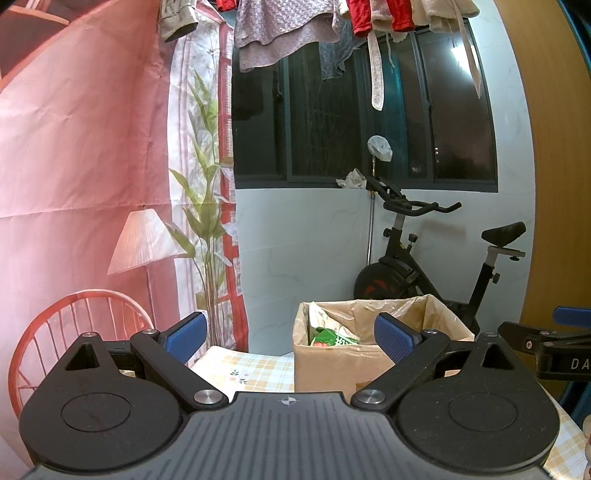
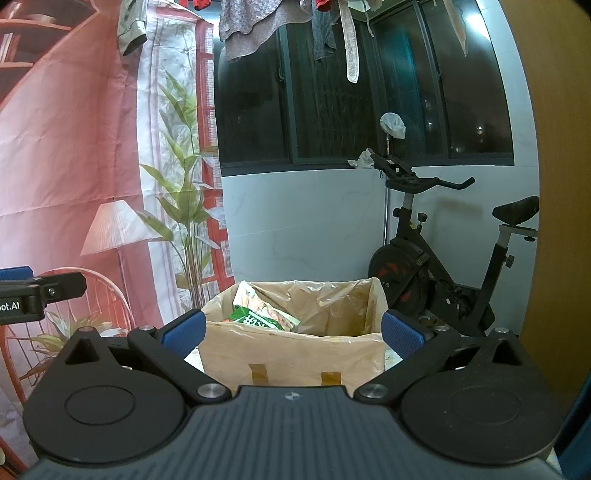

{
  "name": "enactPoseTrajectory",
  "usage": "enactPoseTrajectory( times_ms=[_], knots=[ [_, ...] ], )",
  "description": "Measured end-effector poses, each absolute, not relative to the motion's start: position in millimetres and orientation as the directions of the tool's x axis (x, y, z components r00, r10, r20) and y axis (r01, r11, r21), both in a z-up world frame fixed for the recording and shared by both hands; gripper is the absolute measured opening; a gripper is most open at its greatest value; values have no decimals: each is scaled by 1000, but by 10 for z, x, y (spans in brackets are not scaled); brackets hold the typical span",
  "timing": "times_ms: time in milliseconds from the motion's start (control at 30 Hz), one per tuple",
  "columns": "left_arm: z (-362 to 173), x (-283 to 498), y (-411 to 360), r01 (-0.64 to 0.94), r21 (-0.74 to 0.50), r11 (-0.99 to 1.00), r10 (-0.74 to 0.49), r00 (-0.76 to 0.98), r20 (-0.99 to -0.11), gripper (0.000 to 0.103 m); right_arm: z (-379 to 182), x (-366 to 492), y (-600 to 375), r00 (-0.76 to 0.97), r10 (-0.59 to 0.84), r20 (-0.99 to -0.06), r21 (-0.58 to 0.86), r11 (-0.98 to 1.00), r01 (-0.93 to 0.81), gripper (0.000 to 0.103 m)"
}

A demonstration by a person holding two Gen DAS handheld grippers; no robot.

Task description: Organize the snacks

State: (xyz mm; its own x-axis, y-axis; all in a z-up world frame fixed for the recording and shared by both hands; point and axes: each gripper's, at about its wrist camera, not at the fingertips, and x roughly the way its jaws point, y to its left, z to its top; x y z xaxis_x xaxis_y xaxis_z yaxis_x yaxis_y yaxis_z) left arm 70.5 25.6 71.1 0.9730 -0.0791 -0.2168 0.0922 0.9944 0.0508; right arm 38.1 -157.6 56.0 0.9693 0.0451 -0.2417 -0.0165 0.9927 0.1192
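Observation:
A cardboard box (image 1: 325, 369) lined with a clear plastic bag stands on a checked tablecloth (image 1: 258, 369). It holds snack packets, a green one (image 1: 332, 338) on top. In the right wrist view the box (image 2: 291, 354) is straight ahead and the green packet (image 2: 258, 319) lies at its left side. My left gripper (image 1: 291, 338) is open and empty, short of the box and left of it. My right gripper (image 2: 293, 332) is open and empty, in front of the box. The right gripper's side also shows at the right edge of the left wrist view (image 1: 546, 343).
An exercise bike (image 2: 436, 266) stands behind the box by a tiled wall and dark window. A printed pink backdrop (image 1: 74, 166) with a lamp and chair picture hangs at the left. Laundry (image 1: 295, 29) hangs overhead. A wooden panel (image 1: 561, 184) is at the right.

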Motion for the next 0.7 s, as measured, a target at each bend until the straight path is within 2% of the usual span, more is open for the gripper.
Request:
enactPoseTrajectory(
  times_ms=[700],
  knots=[
    [682,679,235,100,40,994,-88,970,-225,98,553,370,-1590,970,43,-240,120,993,-14,103]
  ],
)
